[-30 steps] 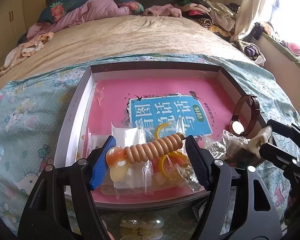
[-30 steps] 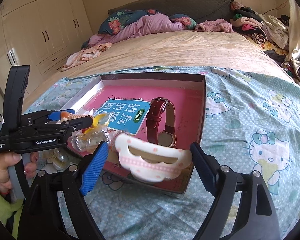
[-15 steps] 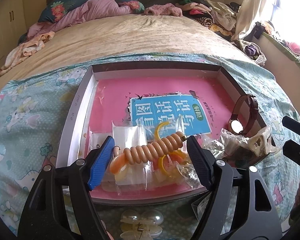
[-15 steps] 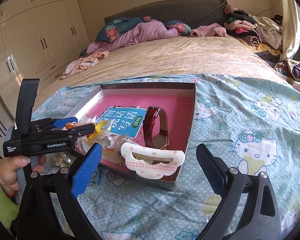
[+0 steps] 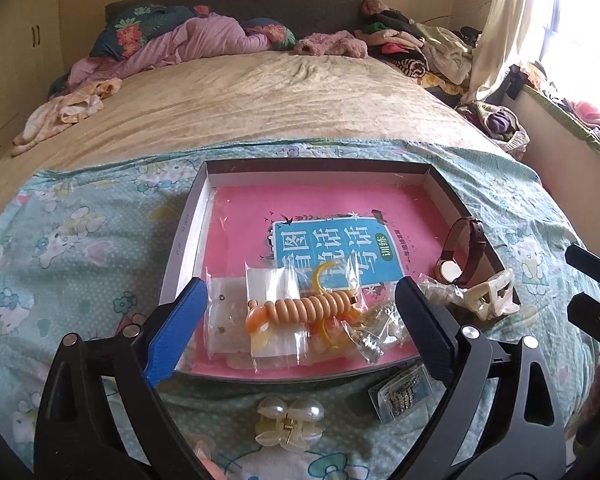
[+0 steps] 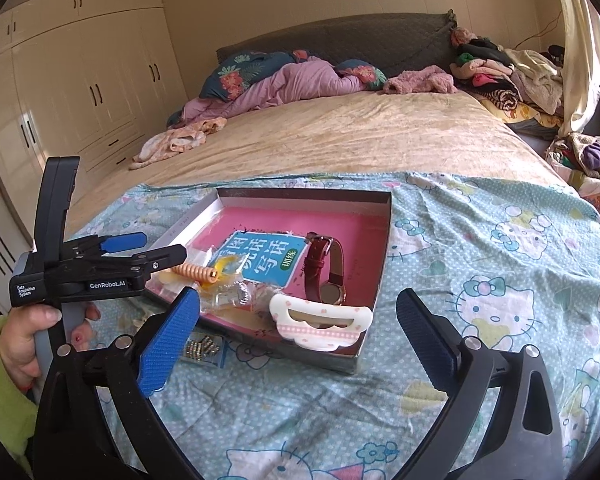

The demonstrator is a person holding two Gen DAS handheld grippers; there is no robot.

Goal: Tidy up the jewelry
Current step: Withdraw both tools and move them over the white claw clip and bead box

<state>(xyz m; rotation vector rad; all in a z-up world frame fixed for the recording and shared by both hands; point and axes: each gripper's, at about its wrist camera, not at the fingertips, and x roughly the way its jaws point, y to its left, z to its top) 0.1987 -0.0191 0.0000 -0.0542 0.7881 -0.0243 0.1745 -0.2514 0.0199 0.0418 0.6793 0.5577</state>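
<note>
Now that my left claw (image 5: 300,318) and right claw (image 6: 298,326) have just opened, coil (image 5: 310,306) and clip (image 6: 320,322) lie freed in the box (image 6: 384,240); bagged bits stay indistinct.

Pink-lined box (image 5: 440,196), orange coil hair tie (image 5: 304,306), maroon watch (image 6: 320,264), pale blue cartoon-cat sheet (image 6: 500,264), beige bed (image 5: 260,96).

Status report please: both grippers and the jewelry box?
Left gripper, right gripper: jaws just opened, empty. Orange spiral hair tie, white hair claw in box. Pearl clip outside.
</note>
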